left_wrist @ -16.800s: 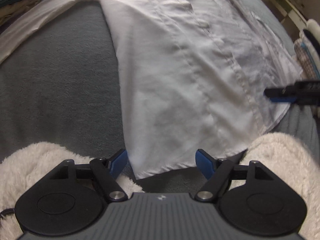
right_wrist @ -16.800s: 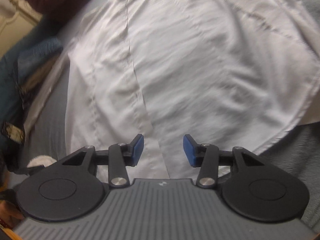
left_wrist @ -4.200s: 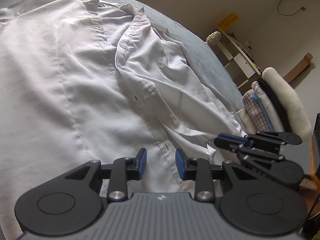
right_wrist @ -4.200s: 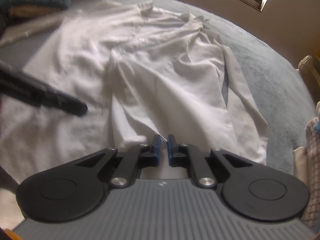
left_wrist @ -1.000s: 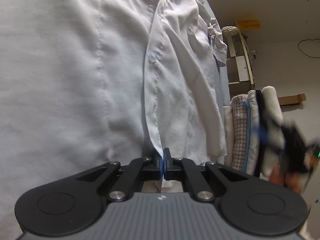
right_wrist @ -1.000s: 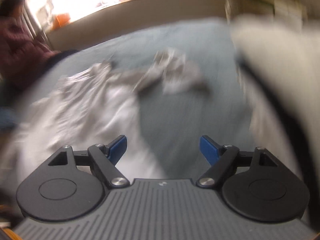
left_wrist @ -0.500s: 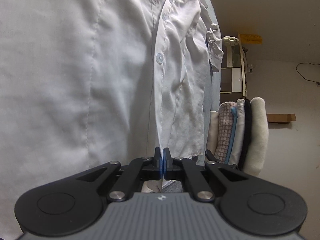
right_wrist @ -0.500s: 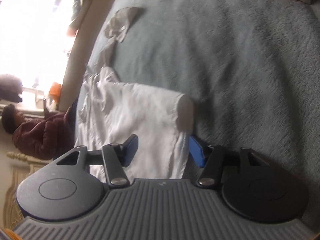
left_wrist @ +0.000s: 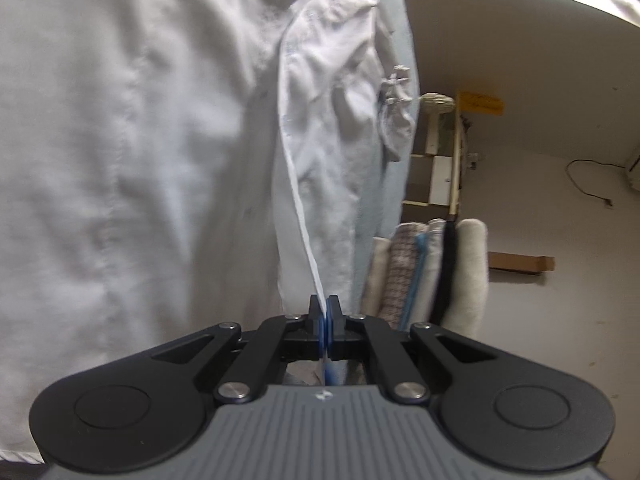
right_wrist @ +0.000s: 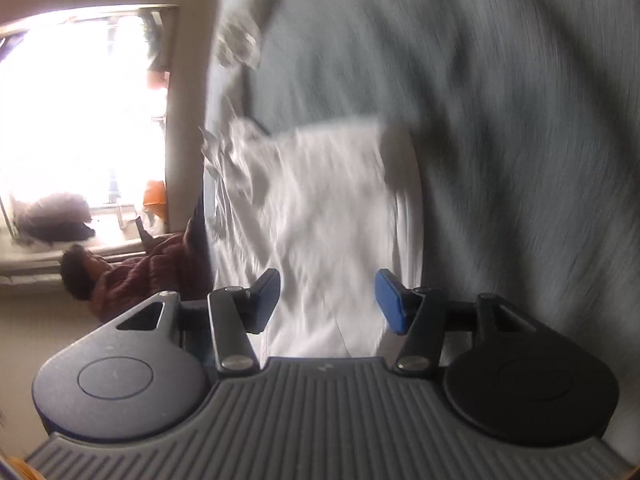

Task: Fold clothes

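White shirt [left_wrist: 120,168]: spread over the grey bed [right_wrist: 520,120], long axis from 6 to 12 o'clock in both wrist views.

Left claw [left_wrist: 324,312]: pressed together on the shirt's front edge, which climbs taut towards 12 o'clock.

Right claw [right_wrist: 328,300]: spread wide, holding nothing, with a folded-over strip of shirt straight ahead at 12 o'clock (picture blurred, contact not discernible).

Stack of folded clothes [left_wrist: 424,268]: at 1 o'clock of left claw.
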The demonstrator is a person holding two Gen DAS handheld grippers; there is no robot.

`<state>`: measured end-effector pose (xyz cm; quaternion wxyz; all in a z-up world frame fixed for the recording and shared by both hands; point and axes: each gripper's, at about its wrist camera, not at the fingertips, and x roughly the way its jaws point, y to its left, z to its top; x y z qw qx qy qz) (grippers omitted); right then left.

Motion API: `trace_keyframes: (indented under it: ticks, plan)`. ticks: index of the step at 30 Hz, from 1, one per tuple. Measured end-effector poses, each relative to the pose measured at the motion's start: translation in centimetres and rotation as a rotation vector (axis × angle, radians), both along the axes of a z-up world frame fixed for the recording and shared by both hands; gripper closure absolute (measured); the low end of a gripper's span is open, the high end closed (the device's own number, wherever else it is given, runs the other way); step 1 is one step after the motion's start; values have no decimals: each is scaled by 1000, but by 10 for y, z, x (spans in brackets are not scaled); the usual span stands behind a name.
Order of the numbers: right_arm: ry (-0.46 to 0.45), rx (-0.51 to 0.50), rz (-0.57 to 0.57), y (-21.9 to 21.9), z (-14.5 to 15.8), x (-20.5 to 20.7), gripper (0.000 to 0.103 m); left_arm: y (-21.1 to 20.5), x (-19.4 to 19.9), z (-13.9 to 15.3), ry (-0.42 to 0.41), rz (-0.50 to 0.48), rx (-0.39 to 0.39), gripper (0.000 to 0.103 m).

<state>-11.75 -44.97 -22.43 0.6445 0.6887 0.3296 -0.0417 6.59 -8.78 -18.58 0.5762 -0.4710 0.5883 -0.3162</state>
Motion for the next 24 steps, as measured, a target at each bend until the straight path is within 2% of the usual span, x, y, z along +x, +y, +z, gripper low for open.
trace_keyframes:
  ticks: [4, 10, 17, 20, 23, 24]
  plan:
    - [35, 95, 3, 16, -21, 10, 49, 2, -1, 3, 11, 16, -34, 101]
    - [-2, 75, -60, 11, -18, 17, 52, 8, -3, 5, 36, 41, -79, 101]
    - [1, 90, -83, 10, -15, 14, 50, 16, -1, 2, 53, 75, -112, 101]
    - [12, 111, -104, 9, -24, 16, 50, 18, -1, 3, 54, 78, -122, 101]
    - [3, 105, -102, 10, -29, 21, 52, 19, 0, 3, 53, 80, -130, 101]
    - [-1, 93, -103, 9, -28, 23, 55, 20, 0, 3, 51, 80, -129, 101]
